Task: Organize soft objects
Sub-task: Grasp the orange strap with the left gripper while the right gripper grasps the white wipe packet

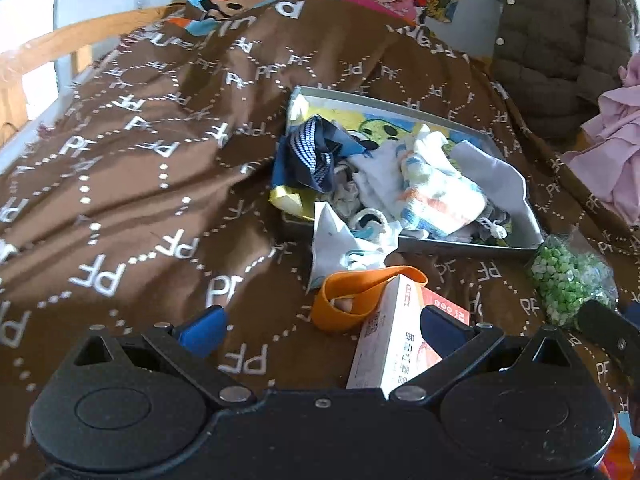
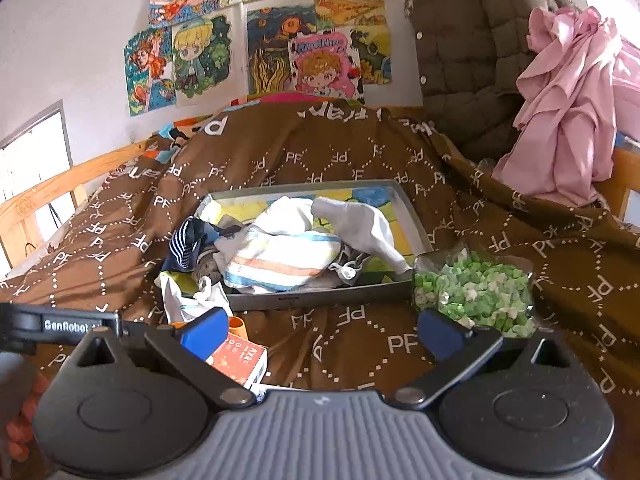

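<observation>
A grey tray lies on the brown bed cover, filled with soft things: a striped towel, a white cloth, a navy striped garment and small socks. A white cloth hangs over the tray's near edge. My left gripper is open and empty, low over the cover, with a white and red box between its fingers. My right gripper is open and empty, just short of the tray.
An orange band lies by the box. A bag of green pieces sits right of the tray. A brown jacket and pink cloth hang at the right. A wooden bed rail runs along the left.
</observation>
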Motion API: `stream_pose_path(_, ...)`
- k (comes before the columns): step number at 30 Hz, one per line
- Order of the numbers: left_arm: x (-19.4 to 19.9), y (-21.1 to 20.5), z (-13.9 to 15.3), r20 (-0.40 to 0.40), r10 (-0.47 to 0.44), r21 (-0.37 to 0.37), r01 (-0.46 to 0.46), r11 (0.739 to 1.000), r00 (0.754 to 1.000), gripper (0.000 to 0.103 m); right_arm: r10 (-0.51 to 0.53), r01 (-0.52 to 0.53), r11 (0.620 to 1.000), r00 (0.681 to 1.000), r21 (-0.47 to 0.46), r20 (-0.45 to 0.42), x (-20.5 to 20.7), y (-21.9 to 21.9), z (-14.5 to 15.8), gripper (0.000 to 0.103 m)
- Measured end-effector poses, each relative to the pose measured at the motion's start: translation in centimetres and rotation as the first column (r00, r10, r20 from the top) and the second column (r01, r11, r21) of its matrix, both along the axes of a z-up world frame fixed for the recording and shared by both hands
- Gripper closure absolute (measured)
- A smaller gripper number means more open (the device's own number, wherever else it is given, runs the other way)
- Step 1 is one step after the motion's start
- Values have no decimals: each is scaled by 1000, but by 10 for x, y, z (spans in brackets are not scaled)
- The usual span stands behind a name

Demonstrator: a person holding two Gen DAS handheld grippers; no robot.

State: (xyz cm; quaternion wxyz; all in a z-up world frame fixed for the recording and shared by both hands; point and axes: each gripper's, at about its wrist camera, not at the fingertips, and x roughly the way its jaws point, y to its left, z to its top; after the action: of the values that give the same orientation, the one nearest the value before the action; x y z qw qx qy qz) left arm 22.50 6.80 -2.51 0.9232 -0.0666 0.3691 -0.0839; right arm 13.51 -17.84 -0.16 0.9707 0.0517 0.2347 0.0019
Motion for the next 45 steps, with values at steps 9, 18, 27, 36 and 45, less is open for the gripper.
stream_pose_path(9, 31, 1, -28, -52, -52, -84, 48, 995, 997, 1, 160, -161, 987, 985, -15, -69, 58, 20, 2, 0)
stream_pose_path(18, 52, 14, -48, -123, -77, -230, 47, 972, 989, 1, 319, -290, 945, 918, 150, -234, 131, 39, 0, 0)
stream_pose_path(27, 61, 29, -42, -122, -98, -138, 81, 987, 988, 14, 385, -283, 908, 854, 310, -349, 183, 65, -14, 0)
stream_pose_path(36, 52, 11, -42, -18, -237, 51, 238, 970, 971, 14, 391, -265, 907, 819, 326, -421, 196, 75, -26, 0)
stream_pose_path(45, 50, 26, -39, 13, -322, 76, 320, 944, 947, 14, 406, -268, 901, 800, 342, -442, 204, 84, -33, 0)
